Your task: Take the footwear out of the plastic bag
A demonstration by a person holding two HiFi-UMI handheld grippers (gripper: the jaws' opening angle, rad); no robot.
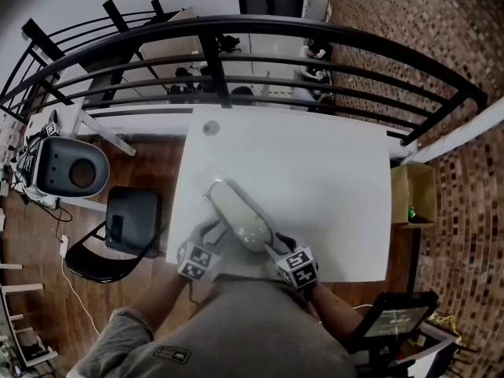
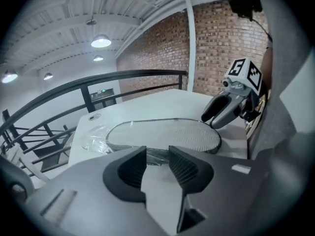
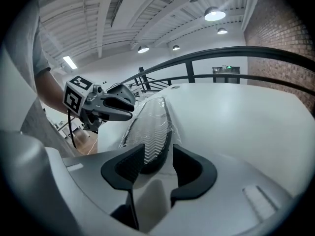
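A pale slipper (image 1: pixel 242 215) lies sole up and slanted on the white table (image 1: pixel 331 179), wrapped in a clear plastic bag (image 2: pixel 96 137). Its ribbed sole (image 2: pixel 167 133) fills the middle of the left gripper view. My left gripper (image 2: pixel 157 155) is at the slipper's near left side, jaws apart, with only a bit of film showing beyond the gap. My right gripper (image 3: pixel 157 154) is at the near right end. The sole's tip (image 3: pixel 153 144) reaches in between its jaws, and the pads do not press on it. Each gripper shows in the other's view: the right gripper (image 2: pixel 227 110) and the left gripper (image 3: pixel 109 104).
A black chair (image 1: pixel 126 227) stands left of the table, with a grey-and-white device (image 1: pixel 71 168) beyond it. A dark railing (image 1: pixel 236 46) runs behind the table's far edge. A cardboard box (image 1: pixel 415 195) sits to the right. A small round fitting (image 1: pixel 210 127) lies near the far left corner.
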